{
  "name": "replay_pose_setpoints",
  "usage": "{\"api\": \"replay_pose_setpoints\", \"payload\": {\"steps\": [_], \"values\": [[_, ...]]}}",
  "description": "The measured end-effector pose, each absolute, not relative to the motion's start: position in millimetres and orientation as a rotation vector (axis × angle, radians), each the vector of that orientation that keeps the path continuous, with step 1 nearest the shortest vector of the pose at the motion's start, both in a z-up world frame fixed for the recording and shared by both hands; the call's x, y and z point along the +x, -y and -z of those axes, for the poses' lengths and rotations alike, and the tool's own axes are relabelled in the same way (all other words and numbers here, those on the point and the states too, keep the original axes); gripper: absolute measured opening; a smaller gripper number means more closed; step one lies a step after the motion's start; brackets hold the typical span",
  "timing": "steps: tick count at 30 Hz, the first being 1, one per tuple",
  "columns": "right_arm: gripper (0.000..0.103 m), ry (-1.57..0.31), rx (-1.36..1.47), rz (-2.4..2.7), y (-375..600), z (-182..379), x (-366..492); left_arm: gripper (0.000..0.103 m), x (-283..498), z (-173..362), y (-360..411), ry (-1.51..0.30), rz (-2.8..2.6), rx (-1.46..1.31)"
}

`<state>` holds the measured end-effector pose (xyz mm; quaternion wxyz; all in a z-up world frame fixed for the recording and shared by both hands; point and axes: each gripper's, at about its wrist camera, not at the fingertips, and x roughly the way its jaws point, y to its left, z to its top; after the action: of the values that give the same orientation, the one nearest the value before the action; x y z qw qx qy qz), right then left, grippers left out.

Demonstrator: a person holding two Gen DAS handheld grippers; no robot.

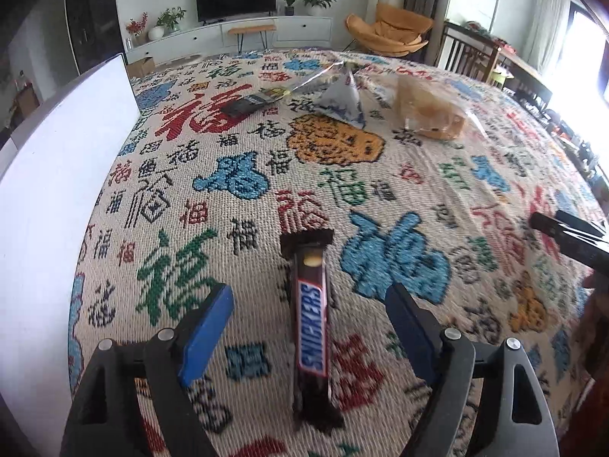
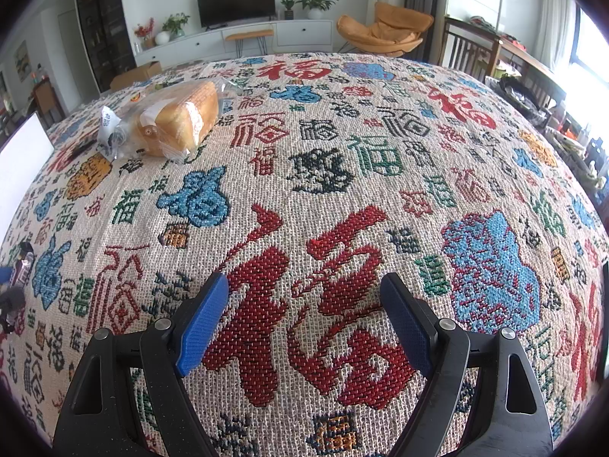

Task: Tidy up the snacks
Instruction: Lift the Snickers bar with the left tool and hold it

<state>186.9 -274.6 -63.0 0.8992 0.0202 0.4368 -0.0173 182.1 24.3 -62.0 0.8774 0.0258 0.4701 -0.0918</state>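
— While the left gripper (image 1: 308,327) stands wide, is it gripping the Snickers bar (image 1: 311,327)?

— No. The bar lies flat on the patterned tablecloth (image 1: 380,190) between the two blue pads (image 1: 207,327), with clear cloth either side. Nothing is pinched. I'd judge this as either just set down or about to be picked up, and I cannot tell which.

— And the right gripper (image 2: 304,320)?

— Open just as wide, nothing between its fingers, only the big red character on the cloth below it.

— Which way does the bar run?

— In the left wrist view its long axis goes from 6 o'clock to 12 o'clock, straight along the gripper's own line. The far crimped end points to 12, toward the other snacks; the near end sits low by the gripper's base.

— Where are those snacks?

— Up at about 12 to 1 o'clock, well apart from the bar: a dark flat packet (image 1: 251,102), a silvery pyramid-shaped bag (image 1: 342,95) and a bagged bread loaf (image 1: 430,108). A white box (image 1: 57,198) stands at 9 o'clock.

— So the next move?

— If the bar is to be lifted, the pads would close across its narrow width — it is already centred. If it is placed, the gripper would go for the group at 12.
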Motion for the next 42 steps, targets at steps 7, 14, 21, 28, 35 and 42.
{"api": "replay_pose_setpoints", "payload": {"steps": [7, 14, 21, 28, 35, 42], "values": [[0.085, -0.904, 0.042, 0.036, 274.6, 63.4, 187.3, 0.101, 180.8, 71.1, -30.0, -0.939, 0.159, 0.091], [0.085, -0.904, 0.042, 0.036, 274.6, 63.2, 187.0, 0.103, 182.8, 72.7, -30.2, -0.942, 0.154, 0.085], [0.085, -0.904, 0.042, 0.036, 274.4, 62.9, 186.7, 0.103, 182.9, 72.8, -30.2, -0.942, 0.154, 0.085], [0.085, -0.904, 0.043, 0.036, 274.7, 63.4, 187.4, 0.103, 183.1, 72.8, -30.6, -0.942, 0.154, 0.085], [0.085, -0.904, 0.043, 0.035, 274.7, 63.5, 187.5, 0.103, 183.1, 72.9, -30.3, -0.942, 0.154, 0.085], [0.085, -0.904, 0.044, 0.035, 274.5, 63.2, 187.0, 0.103, 183.3, 73.2, -30.2, -0.942, 0.154, 0.085]]}}
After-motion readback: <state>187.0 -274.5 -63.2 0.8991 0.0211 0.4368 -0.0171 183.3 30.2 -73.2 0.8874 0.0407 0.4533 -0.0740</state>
